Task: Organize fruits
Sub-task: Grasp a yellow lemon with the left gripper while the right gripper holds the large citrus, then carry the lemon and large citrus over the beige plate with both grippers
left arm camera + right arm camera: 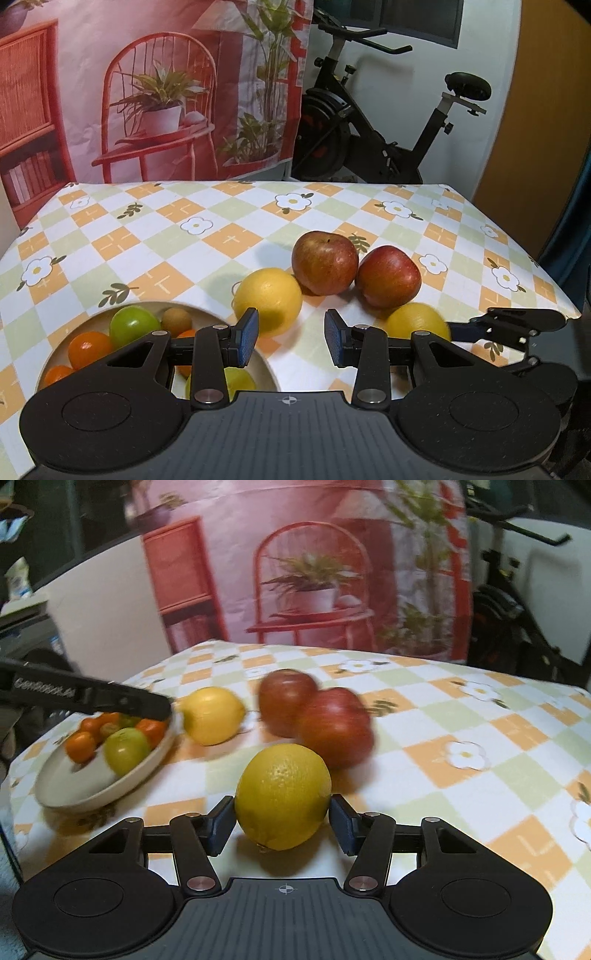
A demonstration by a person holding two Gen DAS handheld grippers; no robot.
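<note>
Fruit sorting partway done on a worktop (184, 254) covered w/ a checked orange, green and white floral cloth. In the left wrist view, a round beige shallow bowl (267, 369) sits lower left, partly behind the left tool (291, 338); it holds small orange citrus (88, 347), a round green fruit (133, 326), a small tan ball-shaped fruit (176, 319) & a pale green one lower down. Left tool's blue pads stand apart w/ nothing between them; it hovers over bare cloth just right of the bowl.

Four large fruits are outside the bowl: a yellow lemon-like fruit (267, 299) at centre, two red apples (325, 262) touching each other above right, and a second round yellow citrus (283, 795). In the right wrist view that citrus fills lower centre, resting on the cloth between the right tool's (282, 823) pads. The pads sit right at its sides; firm contact can't be confirmed, lift not yet begun.

Judgement: small fruit seem sorted; the four big ones are left, this citrus likely first.
</note>
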